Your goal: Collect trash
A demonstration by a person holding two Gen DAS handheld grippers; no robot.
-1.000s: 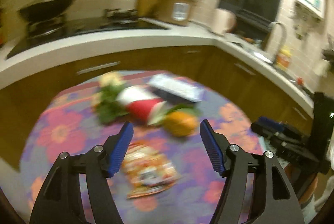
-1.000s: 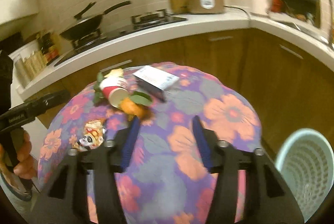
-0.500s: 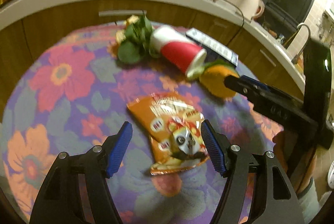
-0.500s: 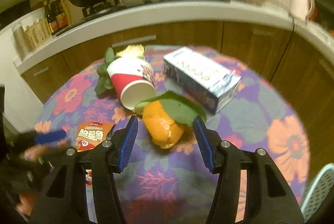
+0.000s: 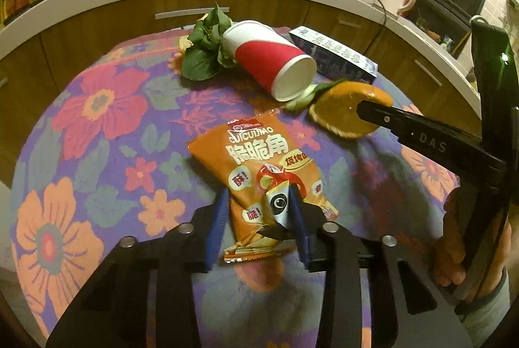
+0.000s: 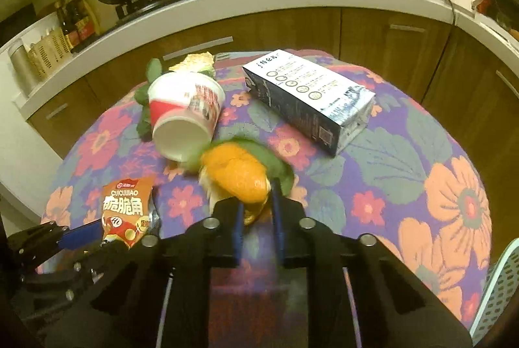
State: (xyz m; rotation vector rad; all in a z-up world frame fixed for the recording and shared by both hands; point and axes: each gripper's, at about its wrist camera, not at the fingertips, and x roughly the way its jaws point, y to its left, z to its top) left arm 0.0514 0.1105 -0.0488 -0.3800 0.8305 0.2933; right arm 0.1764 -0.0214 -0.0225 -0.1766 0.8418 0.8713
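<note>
Both claws have dropped in and narrowed since half a sec ago: they were wide apart above the trash, now each is down on a piece. Left claw (image 5: 259, 211) is pinched together on the near end of the orange snack bag (image 5: 259, 166); blue pads crumple the foil at abt 6 o'clock of the left view, the bag's far end still flat on the floral bench (image 5: 97, 127). Right claw (image 6: 256, 211) is nearly together around the near tip of the orange peel (image 6: 236, 176), w/ a green leaf (image 6: 279, 169) under and behind the peel. Peel is blurred, so I judge it gripped but can't fully confirm contact.

Still lying on the bench, untouched:
- red/white paper cup (image 6: 185, 114) on its side, mouth toward the camera, at abt 11 o'clock of the peel, touching the leaf
- leafy veg scraps (image 5: 207, 55) behind the cup
- blue/white carton (image 6: 308, 101) flat, at abt 1 o'clock of the peel, apart from it

Pale mesh basket (image 6: 499, 289) shows at the right view's 4 o'clock edge, off the bench and lower; prob the bin, contents not visible.

Progress, as judged: early. Nothing seen inside the basket; two pieces are in grip, neither lifted clear. Left to do: raise bag + peel, carry both to the basket, release, then come back for cup, scraps, leaf, carton. The leaf may drag along w/ the peel or drop off mid-carry.
</note>
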